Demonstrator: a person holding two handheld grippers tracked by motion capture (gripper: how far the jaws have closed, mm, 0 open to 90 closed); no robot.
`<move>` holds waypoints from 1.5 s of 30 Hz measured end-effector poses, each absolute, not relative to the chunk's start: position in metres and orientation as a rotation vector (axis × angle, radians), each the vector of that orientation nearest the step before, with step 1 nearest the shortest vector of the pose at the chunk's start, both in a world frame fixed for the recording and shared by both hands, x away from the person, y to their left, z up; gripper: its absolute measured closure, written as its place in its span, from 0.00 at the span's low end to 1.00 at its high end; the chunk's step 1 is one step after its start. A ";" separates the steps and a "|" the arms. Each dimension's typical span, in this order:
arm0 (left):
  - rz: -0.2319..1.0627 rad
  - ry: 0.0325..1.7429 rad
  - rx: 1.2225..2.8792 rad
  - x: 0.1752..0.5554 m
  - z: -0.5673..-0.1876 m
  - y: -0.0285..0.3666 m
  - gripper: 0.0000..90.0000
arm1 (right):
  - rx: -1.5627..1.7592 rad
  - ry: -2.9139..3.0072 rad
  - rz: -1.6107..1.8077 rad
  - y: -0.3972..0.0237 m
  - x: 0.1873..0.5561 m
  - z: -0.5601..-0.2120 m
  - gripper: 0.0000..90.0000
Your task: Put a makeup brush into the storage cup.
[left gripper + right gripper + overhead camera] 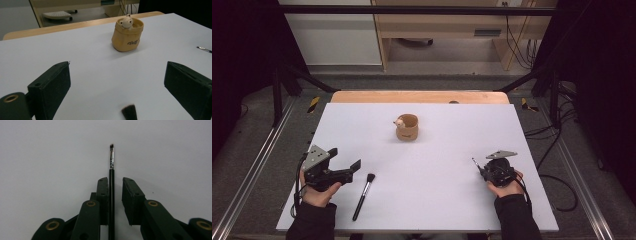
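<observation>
Right hand-held gripper (115,182), jaws slightly apart, has the thin brush (111,170) lying lengthwise between them against one pad on the worktop (437,165); left hand-held gripper (117,82) gapes wide (fat brush (363,196) just beside it).

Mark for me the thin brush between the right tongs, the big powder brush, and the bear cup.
thin brush (111,160): right gripper view, on its metal ferrule.
powder brush (362,196): high view, mid-handle.
bear cup (126,37): left gripper view, on its tan front wall.
</observation>
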State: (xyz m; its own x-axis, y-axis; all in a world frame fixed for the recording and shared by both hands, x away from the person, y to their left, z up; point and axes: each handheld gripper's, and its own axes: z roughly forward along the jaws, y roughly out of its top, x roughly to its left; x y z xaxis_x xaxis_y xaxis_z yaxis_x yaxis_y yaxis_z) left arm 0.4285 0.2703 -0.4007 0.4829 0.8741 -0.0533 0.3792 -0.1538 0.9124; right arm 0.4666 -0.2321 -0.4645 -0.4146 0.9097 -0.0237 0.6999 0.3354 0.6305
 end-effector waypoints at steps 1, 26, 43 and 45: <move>0.628 1.070 1.748 0.429 -0.401 0.270 0.07 | 1.429 2.231 0.783 -0.232 0.467 -0.462 0.81; 0.627 1.069 1.762 0.430 -0.402 0.270 0.07 | 1.404 2.555 0.451 -0.216 0.503 -0.441 0.69; 0.625 1.069 1.767 0.430 -0.403 0.269 0.07 | 1.452 2.610 0.365 -0.214 0.508 -0.448 0.86; 0.626 1.068 1.768 0.430 -0.403 0.269 0.07 | 1.465 2.614 0.359 -0.214 0.509 -0.448 0.87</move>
State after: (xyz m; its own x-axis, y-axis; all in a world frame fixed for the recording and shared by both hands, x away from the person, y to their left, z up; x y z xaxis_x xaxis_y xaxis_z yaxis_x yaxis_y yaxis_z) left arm 0.4298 0.2689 -0.4025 0.4889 0.8713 -0.0428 0.3883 -0.1734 0.9051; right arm 0.5090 -0.2138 -0.4476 -0.5229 0.8524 0.0080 0.8230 0.5024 0.2651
